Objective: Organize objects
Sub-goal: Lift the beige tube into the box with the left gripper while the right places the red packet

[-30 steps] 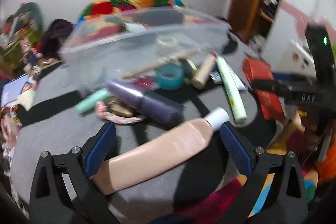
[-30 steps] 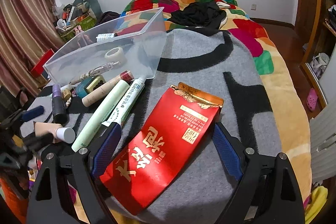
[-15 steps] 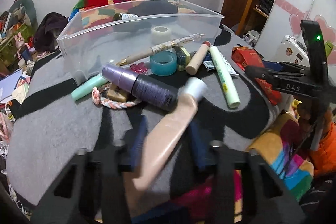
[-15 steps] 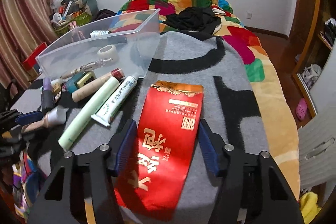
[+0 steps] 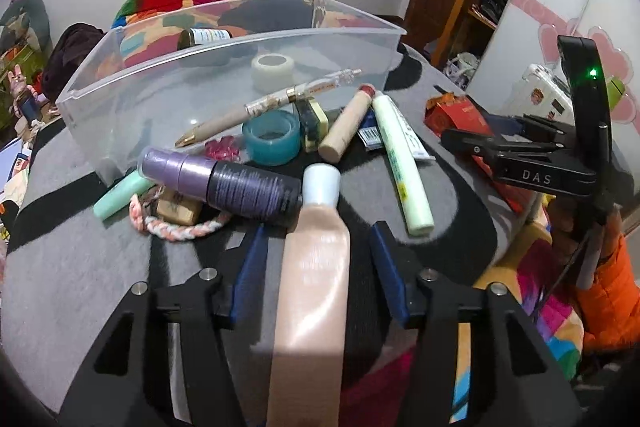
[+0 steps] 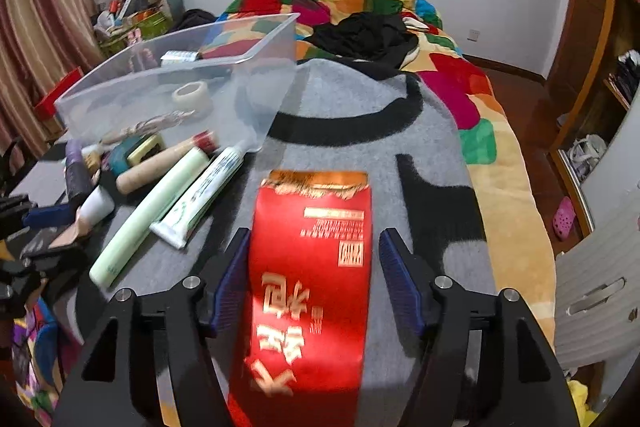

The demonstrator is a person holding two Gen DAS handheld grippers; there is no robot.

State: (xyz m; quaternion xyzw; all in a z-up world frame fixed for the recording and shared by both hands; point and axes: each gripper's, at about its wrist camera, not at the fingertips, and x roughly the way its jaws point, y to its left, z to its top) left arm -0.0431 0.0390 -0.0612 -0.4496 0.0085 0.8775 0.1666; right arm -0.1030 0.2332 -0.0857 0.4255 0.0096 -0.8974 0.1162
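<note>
The left tool [image 5: 318,239] is lying low over the grey blanket [image 5: 80,267] of the bed, and its two blue pads are standing apart, one on each side of the beige tube [image 5: 316,275]. A gap is showing on both sides, so the pads are not pressing the tube. The white cap of this tube is pointing away from the tool and is touching the dark purple bottle [image 5: 232,187], which is lying across just behind it. Further out a braided cord [image 5: 180,229], a teal tape ring [image 5: 272,137], a long pale green tube [image 5: 402,163] and a tan stick [image 5: 346,129] are lying in front of the clear plastic bin [image 5: 224,83]. Inside the bin a white tape roll [image 5: 273,67] is resting.

The right tool [image 6: 314,247] is also open — its pads are standing on both sides of the red packet [image 6: 312,267], with the left pad very near the edge and the right pad a little apart. The packet is lying flat on the blanket. To the left of it a white toothpaste tube [image 6: 200,195] is lying beside the green tube, and the bin is sitting beyond them.
</note>
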